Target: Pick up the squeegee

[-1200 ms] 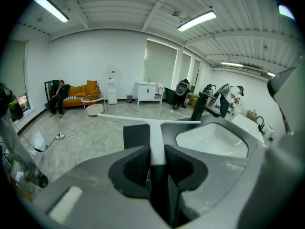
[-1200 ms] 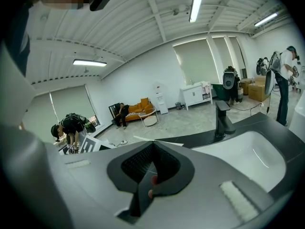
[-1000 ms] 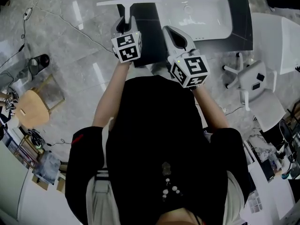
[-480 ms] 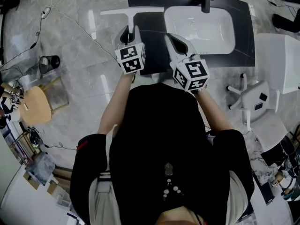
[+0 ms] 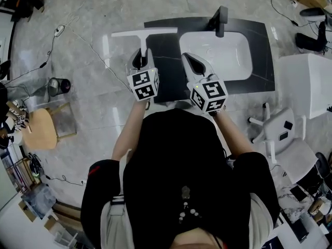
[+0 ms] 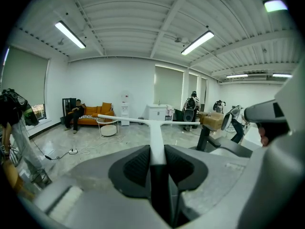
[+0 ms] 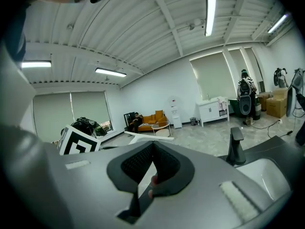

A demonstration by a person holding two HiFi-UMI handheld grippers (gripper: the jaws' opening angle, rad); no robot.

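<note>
- Now, left gripper [image 5: 141, 59]: jaws narrow, clamped on the squeegee [image 5: 144, 33] handle. The handle runs straight out between the pads; the left gripper view shows both pads against it.
- Squeegee: held in the air out in front of the person, handle pointing away, white blade crosswise at the far end and roughly level. From the head view the blade sits over the floor and the counter's [image 5: 168, 79] near-left corner; it touches nothing but the jaws.
- Right gripper [image 5: 188, 59]: jaws together at the tips, nothing between them. It is held just beside the left gripper, apart from the squeegee, over the counter's front edge near the sink [image 5: 244, 71].
- Sink: white basin set in the dark counter, black faucet [image 5: 221, 19] at its far rim.
- Surroundings: white chair [image 5: 282, 136] to the person's right, wooden stool [image 5: 39, 128] to the left, cables across the marble floor [image 5: 93, 102].
- Left gripper view, far wall: orange sofa [image 6: 97, 112] with a person [image 6: 75, 116] sitting at its end.
</note>
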